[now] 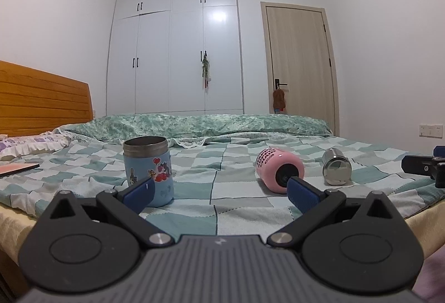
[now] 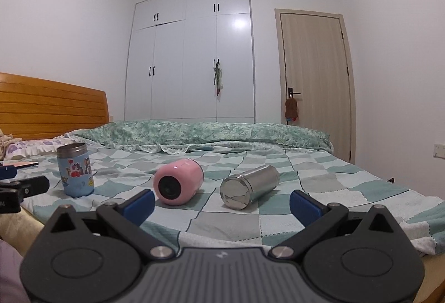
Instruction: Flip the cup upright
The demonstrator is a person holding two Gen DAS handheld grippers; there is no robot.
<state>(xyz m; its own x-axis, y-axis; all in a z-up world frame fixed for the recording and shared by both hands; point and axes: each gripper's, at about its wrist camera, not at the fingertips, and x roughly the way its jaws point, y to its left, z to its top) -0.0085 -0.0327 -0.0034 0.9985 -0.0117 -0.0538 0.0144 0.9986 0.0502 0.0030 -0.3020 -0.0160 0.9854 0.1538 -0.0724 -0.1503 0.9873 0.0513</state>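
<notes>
Two cups lie toppled on the bed [image 2: 319, 172]; both claws are held wide and empty.
The pink cup [image 2: 178, 182] and steel cup [image 2: 249, 186] rest ahead of the right claw [image 2: 222, 204]; the left claw [image 1: 219, 190] hangs near the upright blue cup [image 1: 148, 169]. A cup should be gripped across its body and tipped base-down.

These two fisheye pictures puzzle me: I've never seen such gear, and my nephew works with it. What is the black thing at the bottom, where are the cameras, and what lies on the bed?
The black thing is a hand-held two-finger gripper; a person carries one in each hand, and a camera on each looks forward along its blue-tipped fingers. One picture comes from the left gripper, the other from the right gripper. Both are open and hold nothing.

On the checked bedspread are three cups: a blue cup with cartoon stickers stands upright, while a pink cup and a steel cup lie on their sides. Behind are a white wardrobe and a door.
</notes>
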